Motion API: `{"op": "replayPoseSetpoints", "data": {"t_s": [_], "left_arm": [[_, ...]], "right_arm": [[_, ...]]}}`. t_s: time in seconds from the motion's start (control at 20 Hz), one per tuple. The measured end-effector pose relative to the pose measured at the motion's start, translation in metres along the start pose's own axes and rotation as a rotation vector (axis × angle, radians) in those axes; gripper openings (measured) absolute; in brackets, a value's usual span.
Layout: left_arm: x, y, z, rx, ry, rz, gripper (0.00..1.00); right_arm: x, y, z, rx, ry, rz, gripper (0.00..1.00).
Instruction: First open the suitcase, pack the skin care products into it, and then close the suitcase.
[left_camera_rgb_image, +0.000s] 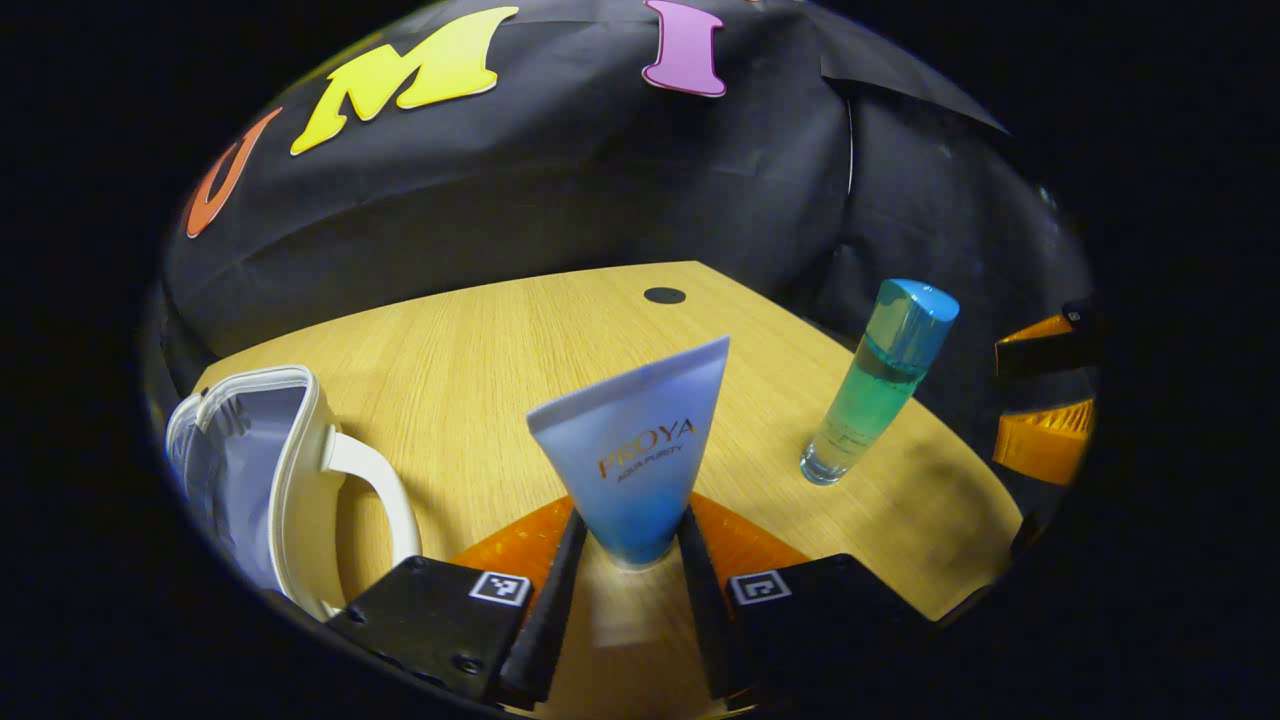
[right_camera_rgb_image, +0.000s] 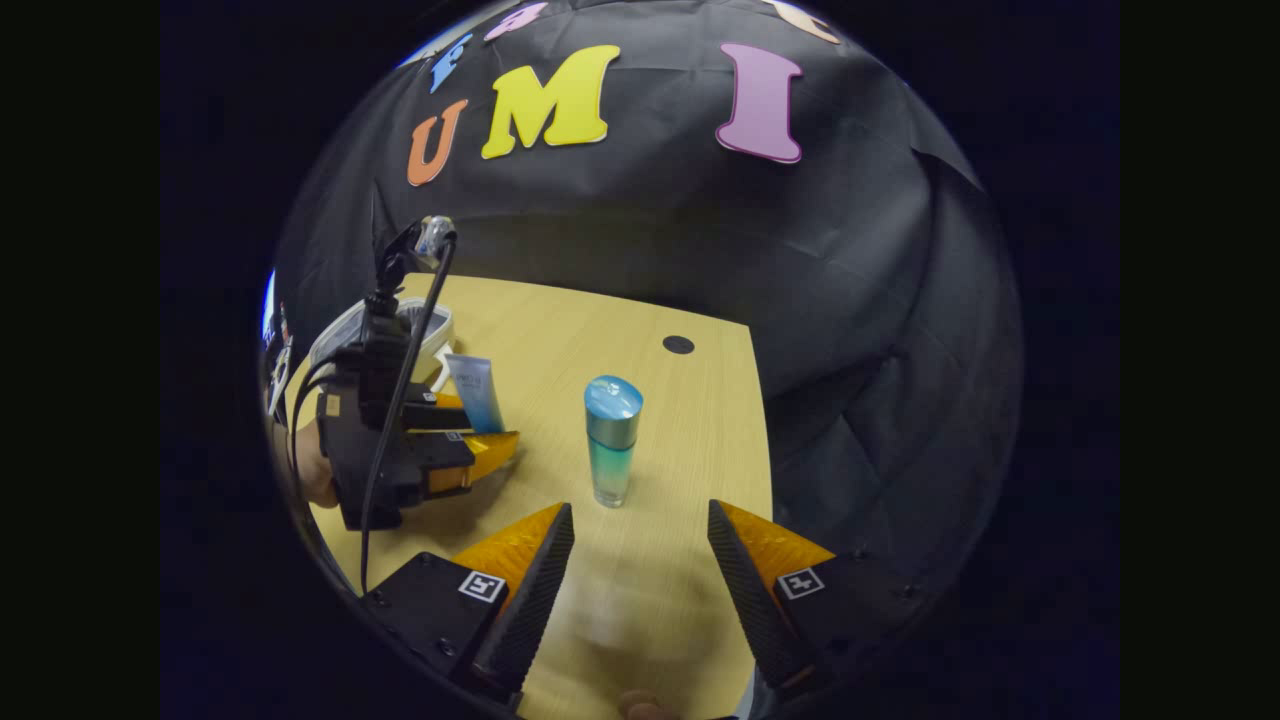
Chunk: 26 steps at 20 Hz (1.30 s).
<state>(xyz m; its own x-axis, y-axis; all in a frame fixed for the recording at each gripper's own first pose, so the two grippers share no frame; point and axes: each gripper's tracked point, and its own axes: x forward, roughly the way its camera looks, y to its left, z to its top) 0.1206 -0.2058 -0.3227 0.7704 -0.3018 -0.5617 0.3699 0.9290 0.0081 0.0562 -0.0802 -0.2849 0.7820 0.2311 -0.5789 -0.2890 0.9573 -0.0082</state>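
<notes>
our left gripper (left_camera_rgb_image: 630, 545) held the tube (left_camera_rgb_image: 640, 450) tight, cap end down, over the table (left_camera_rgb_image: 500, 340). our right gripper (right_camera_rgb_image: 640, 560) stood wide open, holding nothing, near the bottle (right_camera_rgb_image: 611, 440) by the table's right edge. the case (left_camera_rgb_image: 260, 470) sat open at the left edge.

Recording booth: black cloth wall (right_camera_rgb_image: 640, 250), wooden table (right_camera_rgb_image: 690, 420)

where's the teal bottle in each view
left gripper view: bottle stands right of centre, near the table's right edge, tilted by the lens.
right gripper view: bottle stands at centre, just beyond the open right gripper.
shared landmark: the dark round hole behind it.
</notes>
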Motion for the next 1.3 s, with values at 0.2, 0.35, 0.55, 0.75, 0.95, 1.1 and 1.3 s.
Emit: {"op": "replayPoseSetpoints", "data": {"t_s": [0.2,0.35,0.55,0.75,0.95,1.1,1.3], "left_arm": [[-0.002,0.0,-0.001,-0.02,0.016,-0.002,0.45],[-0.017,0.004,-0.008,-0.047,0.043,0.02,0.44],[-0.048,0.005,-0.003,-0.085,0.033,0.032,0.44],[-0.099,0.014,0.006,-0.136,0.024,0.083,0.44],[-0.158,0.043,0.019,-0.169,-0.001,0.158,0.43],[-0.192,0.079,0.025,-0.173,0.007,0.193,0.48],[-0.217,0.146,0.027,-0.15,0.026,0.24,0.48]], "right_arm": [[0.041,0.018,0.009,-0.022,-0.004,0.027,0.79],[0.065,0.026,0.013,-0.02,0.003,0.032,0.79],[0.081,0.035,0.009,-0.002,0.035,0.04,0.8],[0.089,0.035,0.007,-0.05,0.047,0.011,0.71],[0.092,0.032,0.004,0.0,0.062,-0.015,0.42],[0.09,0.039,0.003,0.018,0.068,-0.039,0.37],[0.069,0.066,-0.003,0.112,0.076,-0.036,0.35]]}}
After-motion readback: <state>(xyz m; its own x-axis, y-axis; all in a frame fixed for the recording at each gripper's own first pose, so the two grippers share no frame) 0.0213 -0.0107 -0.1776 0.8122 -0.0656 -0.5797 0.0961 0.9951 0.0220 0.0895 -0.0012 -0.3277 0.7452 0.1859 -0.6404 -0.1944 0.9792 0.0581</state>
